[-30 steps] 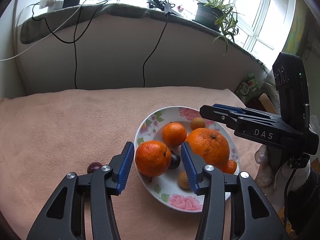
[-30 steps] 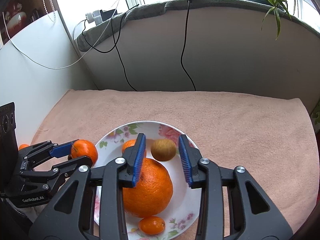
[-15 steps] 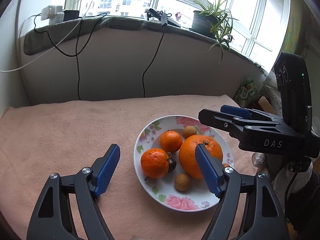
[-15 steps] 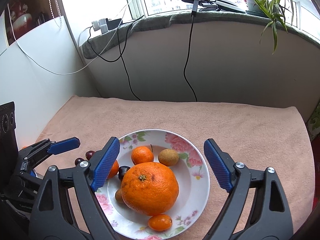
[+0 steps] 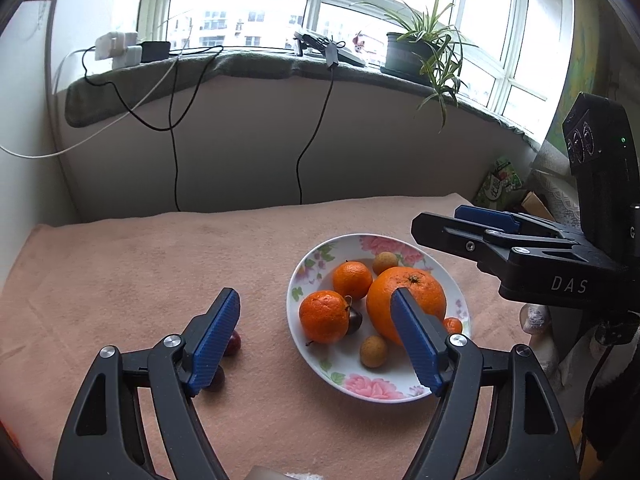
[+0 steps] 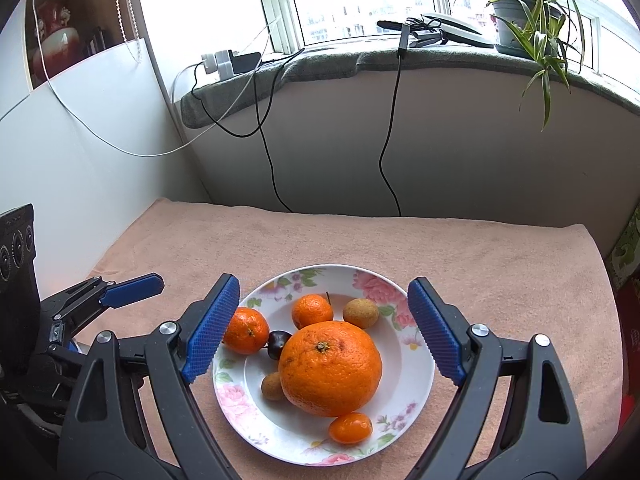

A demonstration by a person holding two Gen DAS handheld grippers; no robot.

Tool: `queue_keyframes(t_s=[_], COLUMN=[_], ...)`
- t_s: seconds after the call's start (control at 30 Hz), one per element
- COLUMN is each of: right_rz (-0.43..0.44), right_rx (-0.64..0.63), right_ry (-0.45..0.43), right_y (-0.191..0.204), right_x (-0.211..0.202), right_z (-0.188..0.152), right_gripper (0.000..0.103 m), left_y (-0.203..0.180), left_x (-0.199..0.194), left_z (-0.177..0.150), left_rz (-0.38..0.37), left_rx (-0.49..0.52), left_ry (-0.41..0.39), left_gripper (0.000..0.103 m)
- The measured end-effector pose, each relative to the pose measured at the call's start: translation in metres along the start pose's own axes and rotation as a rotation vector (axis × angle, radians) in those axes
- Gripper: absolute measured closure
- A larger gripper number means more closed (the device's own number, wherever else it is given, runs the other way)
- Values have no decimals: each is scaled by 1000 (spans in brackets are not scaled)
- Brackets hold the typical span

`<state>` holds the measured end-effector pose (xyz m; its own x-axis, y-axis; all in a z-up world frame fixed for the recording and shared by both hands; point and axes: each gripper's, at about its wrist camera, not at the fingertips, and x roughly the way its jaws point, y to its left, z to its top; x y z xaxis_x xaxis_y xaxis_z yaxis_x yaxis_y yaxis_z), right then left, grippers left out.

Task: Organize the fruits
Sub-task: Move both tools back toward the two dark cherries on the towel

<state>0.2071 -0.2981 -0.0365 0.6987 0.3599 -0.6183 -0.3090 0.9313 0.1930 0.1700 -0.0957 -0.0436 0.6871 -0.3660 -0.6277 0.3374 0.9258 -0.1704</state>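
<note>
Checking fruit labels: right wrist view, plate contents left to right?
Mandarin → dark cherry → big orange, all on the flowered plate. Other small fruits overlap it in the order, so skipped.

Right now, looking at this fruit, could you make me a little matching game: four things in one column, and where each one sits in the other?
Things:
1. big orange
2. kumquat
3. dark red fruits
4. potted plant

Places:
a. on the windowsill
b. middle of the flowered plate
c. on the pink cloth, off the plate
d. plate's near edge, against the big orange

Pairs: 1-b, 2-d, 3-c, 4-a
</note>
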Motion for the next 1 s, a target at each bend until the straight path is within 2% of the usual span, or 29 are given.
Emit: queue_keyframes(t_s=[0.13, 0.43, 0.7, 0.9, 1.0], right_rz=[14, 70, 120, 163, 177], right_rx=[0, -18, -86, -164, -196], right_ry=[-16, -29, -13, 57, 100], right_y=[9, 36, 66, 90, 99], right_x=[-10, -23, -22, -6, 6], right_z=[-1, -10, -16, -12, -8], right_gripper=[15, 15, 15, 15, 15], left_y=[6, 37, 56, 67, 67], left_x=[-10, -37, -52, -48, -46], left_z=[-4, -25, -50, -65, -69], left_rz=[10, 89, 154, 119, 98], left_rx=[-3, -28, -18, -75, -84], left_ry=[-13, -34, -6, 39, 49], left_gripper=[25, 25, 25, 26, 34])
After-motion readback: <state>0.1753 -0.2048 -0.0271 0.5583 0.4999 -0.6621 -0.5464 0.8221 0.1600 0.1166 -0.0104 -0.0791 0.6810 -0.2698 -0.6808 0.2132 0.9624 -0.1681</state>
